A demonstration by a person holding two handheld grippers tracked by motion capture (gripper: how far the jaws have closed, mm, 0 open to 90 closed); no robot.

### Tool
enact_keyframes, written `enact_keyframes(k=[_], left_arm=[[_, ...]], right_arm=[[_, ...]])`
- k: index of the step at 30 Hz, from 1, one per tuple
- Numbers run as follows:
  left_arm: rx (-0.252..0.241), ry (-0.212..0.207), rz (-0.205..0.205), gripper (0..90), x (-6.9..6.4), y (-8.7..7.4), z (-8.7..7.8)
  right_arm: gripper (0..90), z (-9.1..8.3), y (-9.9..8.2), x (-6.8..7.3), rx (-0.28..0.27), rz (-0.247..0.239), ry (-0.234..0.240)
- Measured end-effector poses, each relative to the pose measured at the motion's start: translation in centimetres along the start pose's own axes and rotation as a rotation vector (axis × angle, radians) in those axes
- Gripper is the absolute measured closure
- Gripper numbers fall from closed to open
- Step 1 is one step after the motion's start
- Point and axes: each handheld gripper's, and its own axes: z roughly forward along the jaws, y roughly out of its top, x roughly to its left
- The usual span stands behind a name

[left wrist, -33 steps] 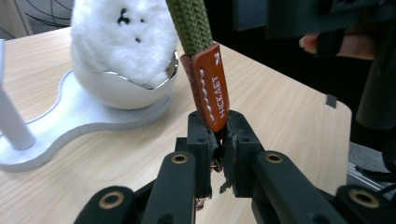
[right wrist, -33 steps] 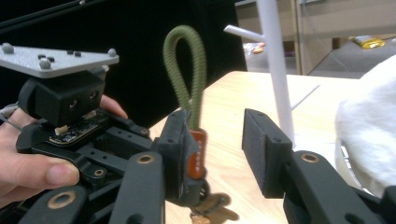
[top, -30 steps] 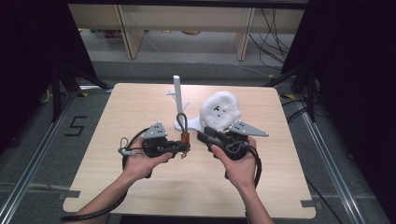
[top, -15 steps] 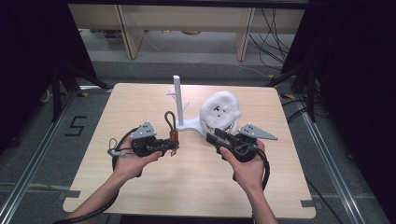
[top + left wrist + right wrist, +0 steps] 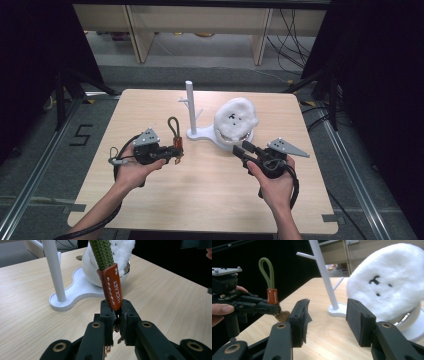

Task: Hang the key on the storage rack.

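A: What had changed by that point?

B: The two grippers had drawn apart. A second earlier they were close together over the middle of the table (image 5: pixel 150 210); by then the left gripper (image 5: pixel 177 155) sat well to the left and the right gripper (image 5: pixel 240 151) off to the right. The right one's jaws had just been opening and stood wide apart with nothing between them.

A: And the key strap?

B: The key strap (image 5: pixel 175 132) was with the left gripper alone. Its jaws were clamped on the lower end by the orange tab (image 5: pixel 113 287), and the green cord loop (image 5: pixel 267 271) stood upright above them. It was held above the tabletop, left of the white stand (image 5: pixel 192 112).

A: So what did that mean for the job?

B: It looked like a handover just finished: the right had let go and the left had sole hold. The likely next step was hanging the loop on one of the stand's short pegs (image 5: pixel 184 100), though that was only a judgement.

A: Anything else around?

B: A fluffy white toy (image 5: pixel 236 120) sat on the wide end of the stand's base, just beside the pole and close ahead of the right gripper.

A: Anything in the way?

B: The path from the strap to the pole looked open. The toy crowded the far side, so an approach from the left seemed cleaner.
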Motion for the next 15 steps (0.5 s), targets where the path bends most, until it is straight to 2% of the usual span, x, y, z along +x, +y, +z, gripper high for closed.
enact_keyframes(k=[2, 3, 4, 6, 8, 12, 13, 14, 15], left_arm=[[-0.004, -0.002, 0.0, 81.7, 0.2, 0.0, 0.0], [-0.006, -0.003, -0.002, 81.7, 0.3, 0.0, 0.1], [-0.006, -0.001, -0.001, 81.7, 0.4, 0.0, 0.1], [-0.01, 0.005, -0.002, 81.7, 0.5, 0.0, 0.0], [-0.007, 0.015, -0.001, 81.7, 0.6, 0.0, 0.0], [-0.005, 0.017, 0.009, 81.7, 1.0, 0.0, 0.2], [0.002, 0.027, 0.016, 81.7, 1.1, 0.1, 0.2], [0.002, 0.032, 0.016, 81.7, 1.2, 0.1, 0.2], [0.002, 0.03, 0.016, 81.7, 1.3, 0.1, 0.2]], right_arm=[[53.0, -0.3, -0.2, -0.1, 0.007, 0.025, -0.011], [53.0, -0.4, -0.2, -0.3, 0.004, 0.012, -0.013], [53.0, -0.7, -0.3, -0.3, 0.007, 0.029, -0.016], [52.9, -0.8, -0.5, -0.8, -0.005, -0.004, -0.034], [52.8, -1.2, -0.5, -1.0, -0.004, 0.012, -0.042], [52.8, -1.7, -0.7, -1.6, -0.001, 0.009, -0.071], [52.7, -1.8, -0.8, -1.7, -0.004, 0.024, -0.069], [52.6, -1.9, -0.9, -2.0, -0.011, 0.003, -0.071], [52.6, -2.1, -1.0, -2.1, -0.008, 0.015, -0.086]])
